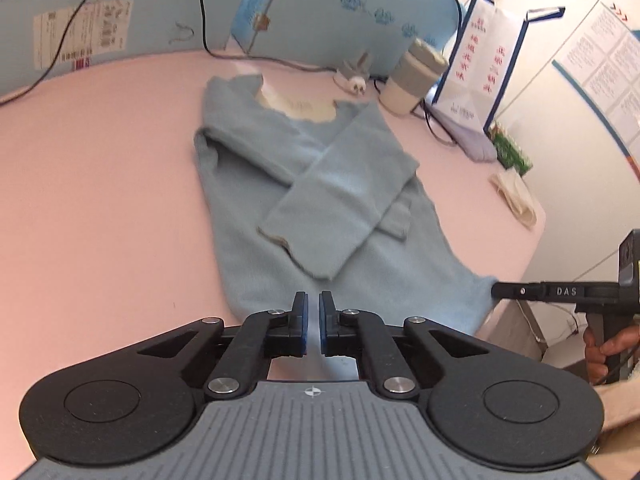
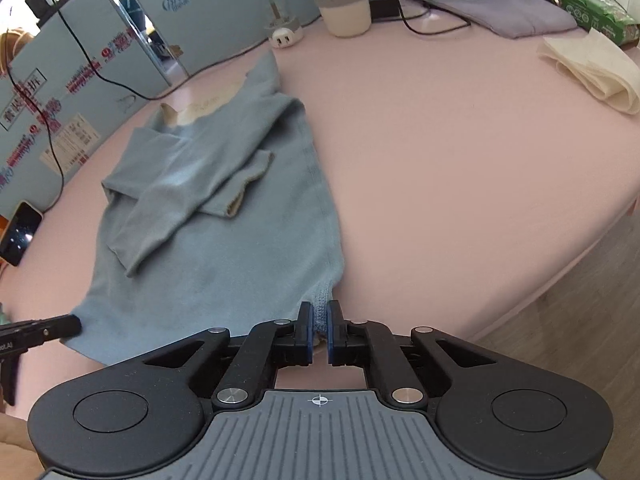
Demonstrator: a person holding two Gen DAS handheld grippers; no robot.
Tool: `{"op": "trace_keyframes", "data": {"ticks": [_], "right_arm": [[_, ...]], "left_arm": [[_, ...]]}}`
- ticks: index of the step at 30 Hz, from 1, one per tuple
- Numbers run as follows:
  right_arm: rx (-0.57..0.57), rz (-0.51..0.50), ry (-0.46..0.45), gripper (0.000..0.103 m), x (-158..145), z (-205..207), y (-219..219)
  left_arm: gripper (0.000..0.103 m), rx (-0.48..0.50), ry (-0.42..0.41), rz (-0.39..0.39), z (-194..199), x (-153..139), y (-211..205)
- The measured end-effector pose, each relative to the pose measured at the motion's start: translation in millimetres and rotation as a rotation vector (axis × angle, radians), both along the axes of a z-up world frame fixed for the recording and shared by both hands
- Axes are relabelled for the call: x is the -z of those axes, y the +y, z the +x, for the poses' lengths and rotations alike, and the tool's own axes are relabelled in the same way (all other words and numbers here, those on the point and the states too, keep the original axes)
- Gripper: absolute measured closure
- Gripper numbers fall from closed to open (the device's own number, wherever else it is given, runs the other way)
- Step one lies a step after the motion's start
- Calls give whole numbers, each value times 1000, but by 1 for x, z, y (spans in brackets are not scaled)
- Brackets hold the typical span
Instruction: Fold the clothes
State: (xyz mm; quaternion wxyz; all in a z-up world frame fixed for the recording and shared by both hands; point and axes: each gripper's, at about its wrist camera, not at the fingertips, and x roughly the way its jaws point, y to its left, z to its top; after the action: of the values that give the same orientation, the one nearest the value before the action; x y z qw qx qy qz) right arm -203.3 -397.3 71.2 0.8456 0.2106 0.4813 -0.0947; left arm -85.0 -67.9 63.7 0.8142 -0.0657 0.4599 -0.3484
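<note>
Pink tabletop (image 1: 100, 184) carried our light blue sweater (image 1: 256, 248), sleeves crossed over its chest. Our left gripper (image 1: 313, 308) was closed at the hem; whether cloth sat between its pads was hidden. Our right gripper (image 2: 318, 318) pinched the hem's corner. We read "DAS" on it; the white bag (image 1: 476, 76) bore red characters too blurred to read.

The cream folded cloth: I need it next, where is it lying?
In the right wrist view, the cream folded cloth lies far right on the pink table, beside the green packet.
</note>
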Motion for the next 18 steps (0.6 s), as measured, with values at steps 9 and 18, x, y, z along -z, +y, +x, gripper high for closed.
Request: {"op": "trace_keyframes", "data": {"ticks": [9, 18], "right_arm": [[-13, 81, -165, 96, -37, 68, -24], [-121, 95, -220, 96, -52, 144, -23]], "left_arm": [[88, 9, -66, 7, 46, -30, -16], [32, 166, -24, 108, 0, -14, -30]]}}
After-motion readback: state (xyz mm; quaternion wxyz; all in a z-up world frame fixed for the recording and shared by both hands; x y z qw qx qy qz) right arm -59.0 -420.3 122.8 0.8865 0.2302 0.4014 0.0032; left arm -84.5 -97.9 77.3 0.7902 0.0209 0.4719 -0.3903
